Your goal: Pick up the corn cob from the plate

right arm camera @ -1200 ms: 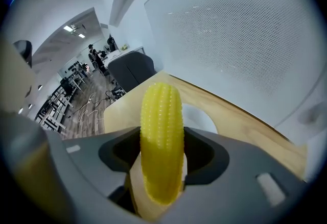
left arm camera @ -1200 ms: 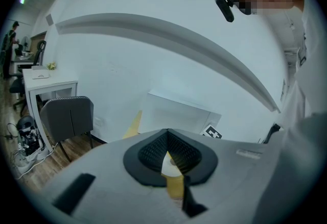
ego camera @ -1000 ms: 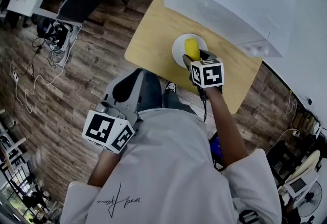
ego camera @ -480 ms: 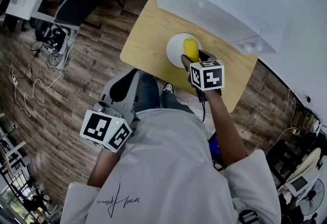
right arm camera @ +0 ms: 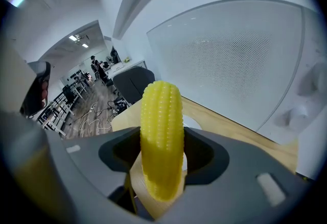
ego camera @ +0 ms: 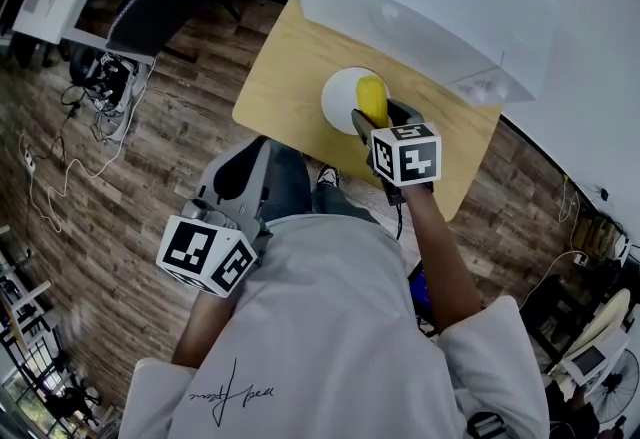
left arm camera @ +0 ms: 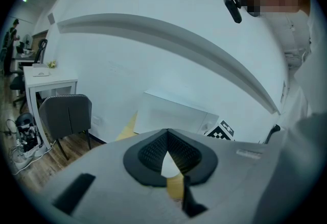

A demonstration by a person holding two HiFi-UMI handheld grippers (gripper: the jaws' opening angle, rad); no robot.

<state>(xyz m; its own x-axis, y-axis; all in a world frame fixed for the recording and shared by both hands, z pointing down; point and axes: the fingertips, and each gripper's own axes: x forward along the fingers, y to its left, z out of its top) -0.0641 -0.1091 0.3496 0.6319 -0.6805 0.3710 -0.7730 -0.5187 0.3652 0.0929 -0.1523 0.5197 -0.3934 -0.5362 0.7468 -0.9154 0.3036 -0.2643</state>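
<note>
Yellow cob stands clamped between the jaws of the right gripper, over the white plate on the table, upper centre of the head view; whether it is clear of the plate cannot be told. At lower left the left gripper hangs with jaws together, empty. Best practice: firm pressure, a straight upward lift, no pivoting of the cob on its rounded sides
</note>
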